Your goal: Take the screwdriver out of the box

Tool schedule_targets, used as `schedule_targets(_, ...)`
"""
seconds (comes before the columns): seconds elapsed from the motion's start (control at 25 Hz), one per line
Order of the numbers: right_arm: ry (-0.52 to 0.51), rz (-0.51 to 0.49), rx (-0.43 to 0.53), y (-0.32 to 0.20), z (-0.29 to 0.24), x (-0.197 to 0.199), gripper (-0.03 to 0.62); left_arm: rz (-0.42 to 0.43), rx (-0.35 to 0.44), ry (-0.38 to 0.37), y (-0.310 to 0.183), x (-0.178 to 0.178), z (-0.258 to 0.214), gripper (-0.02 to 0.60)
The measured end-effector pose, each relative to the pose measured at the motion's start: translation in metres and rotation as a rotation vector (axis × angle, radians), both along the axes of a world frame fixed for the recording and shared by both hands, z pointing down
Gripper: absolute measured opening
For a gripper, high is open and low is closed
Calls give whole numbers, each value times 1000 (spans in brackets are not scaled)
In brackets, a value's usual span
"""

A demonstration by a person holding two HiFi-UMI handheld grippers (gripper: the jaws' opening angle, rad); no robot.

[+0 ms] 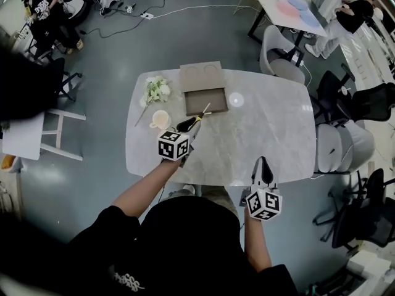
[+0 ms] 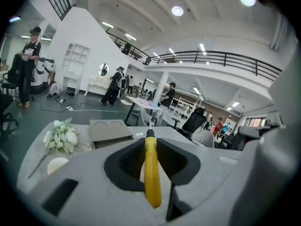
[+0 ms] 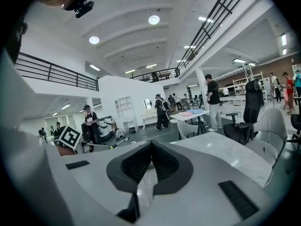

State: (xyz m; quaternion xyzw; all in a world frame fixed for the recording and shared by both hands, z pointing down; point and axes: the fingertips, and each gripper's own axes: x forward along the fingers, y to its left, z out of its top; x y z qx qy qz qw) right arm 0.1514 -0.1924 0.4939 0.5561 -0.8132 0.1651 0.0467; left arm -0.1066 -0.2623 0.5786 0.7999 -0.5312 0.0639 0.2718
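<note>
A yellow-handled screwdriver (image 2: 151,173) is clamped between the jaws of my left gripper (image 2: 150,145), its thin metal tip pointing forward. In the head view the left gripper (image 1: 195,122) hovers over the table just in front of the open brown box (image 1: 206,97), with the screwdriver (image 1: 204,111) sticking out toward the box's near edge. The box (image 2: 111,132) lies low and ahead in the left gripper view. My right gripper (image 1: 263,163) is near the table's front edge, to the right. Its jaws (image 3: 151,142) are shut with nothing between them.
On the white marble table (image 1: 265,122) there are a bunch of white flowers (image 1: 156,90), a cream cup (image 1: 160,119) and a small round white disc (image 1: 236,99). Office chairs (image 1: 349,103) stand along the right side; a person (image 1: 46,11) sits at far left.
</note>
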Motion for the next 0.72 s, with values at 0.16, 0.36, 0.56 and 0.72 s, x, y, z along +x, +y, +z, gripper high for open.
schedule_targets(0.16, 15, -38, 46, 14, -22, -21, 11, -31, 105, 4, 35, -12, -44, 87)
schedule_targets(0.36, 37, -70, 86, 29, -41, -46, 11, -70, 234, -15, 76, -26, -92, 87)
schedule_targets(0.56, 54, -89, 127, 43, -64, -67, 11, -113, 355, -5, 105, -47, -139, 87)
schedule_targets(0.72, 86, -108, 164, 54, -79, -78, 11, -120, 409, -19, 122, -56, -157, 87)
